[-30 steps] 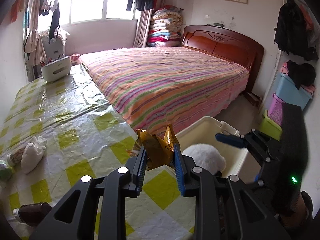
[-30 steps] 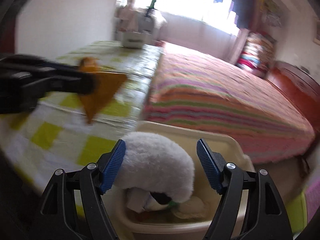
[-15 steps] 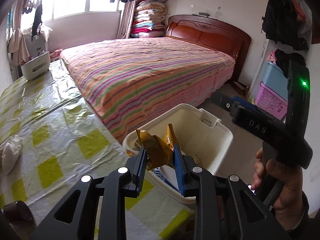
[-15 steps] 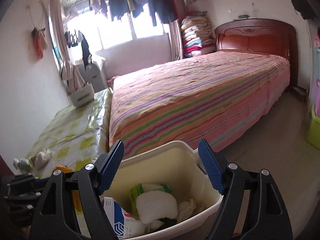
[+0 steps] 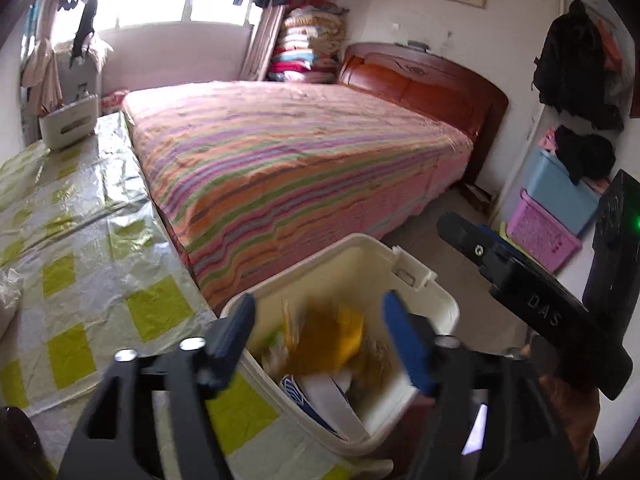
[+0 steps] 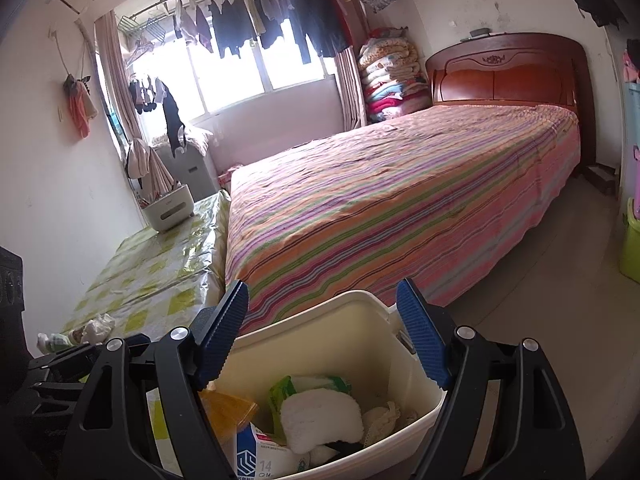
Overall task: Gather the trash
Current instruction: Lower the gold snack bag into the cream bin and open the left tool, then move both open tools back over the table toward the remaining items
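The crumpled golden foil wrapper (image 5: 328, 336) is dropping, blurred, into the cream plastic bin (image 5: 420, 280) beside the checked table, freed as the left gripper (image 5: 320, 336) has just been opening; keep it spread over the bin until the wrapper settles, the right gripper (image 6: 324, 336) likewise wide and empty.

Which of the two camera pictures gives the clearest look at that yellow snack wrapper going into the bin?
The right wrist view. There the yellow wrapper is sharp, lying inside the cream bin beside a white pad. In the left wrist view the wrapper is only a yellow blur between the fingers of the open left tool, over the bin.
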`<state>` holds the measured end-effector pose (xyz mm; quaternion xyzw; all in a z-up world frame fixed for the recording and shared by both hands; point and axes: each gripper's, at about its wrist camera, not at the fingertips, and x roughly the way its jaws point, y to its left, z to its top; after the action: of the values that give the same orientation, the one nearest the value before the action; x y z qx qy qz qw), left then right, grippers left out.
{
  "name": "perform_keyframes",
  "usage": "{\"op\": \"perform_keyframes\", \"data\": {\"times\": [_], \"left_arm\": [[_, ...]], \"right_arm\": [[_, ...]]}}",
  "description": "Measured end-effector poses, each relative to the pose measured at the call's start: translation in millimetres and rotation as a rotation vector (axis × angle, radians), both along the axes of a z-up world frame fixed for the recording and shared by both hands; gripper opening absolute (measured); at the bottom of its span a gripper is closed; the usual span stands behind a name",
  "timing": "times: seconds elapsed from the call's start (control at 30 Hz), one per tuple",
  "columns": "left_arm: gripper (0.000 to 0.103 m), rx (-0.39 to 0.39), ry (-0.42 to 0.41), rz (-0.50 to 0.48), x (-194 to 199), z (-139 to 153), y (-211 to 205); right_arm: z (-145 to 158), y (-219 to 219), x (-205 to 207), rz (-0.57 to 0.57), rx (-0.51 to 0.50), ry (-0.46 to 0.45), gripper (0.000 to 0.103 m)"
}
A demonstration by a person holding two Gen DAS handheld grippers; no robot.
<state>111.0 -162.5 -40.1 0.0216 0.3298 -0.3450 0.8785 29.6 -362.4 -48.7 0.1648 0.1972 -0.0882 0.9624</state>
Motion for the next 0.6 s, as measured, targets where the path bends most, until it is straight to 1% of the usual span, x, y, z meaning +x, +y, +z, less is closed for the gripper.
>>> {"op": "perform_keyframes", "data": {"times": [0.07,0.4,0.5,0.6], "left_arm": [[0.080,-0.003,-0.027,0.003,-4,2,0],[0.081,-0.009,-0.091,-0.004,-20,20,12],[0.081,-0.006,-0.113,0.020,-22,28,19],[0.081,-0.046,-0.104,0.069,-19,47,33]], "right_arm": [[0,2,1,0.004,-0.001,-0.001,0.076],[6,9,3,0.025,0.016,-0.020,0.076],[8,16,7,0.040,0.008,-0.020,0.076],[10,25,11,0.062,0.008,-0.023,0.076]]}}
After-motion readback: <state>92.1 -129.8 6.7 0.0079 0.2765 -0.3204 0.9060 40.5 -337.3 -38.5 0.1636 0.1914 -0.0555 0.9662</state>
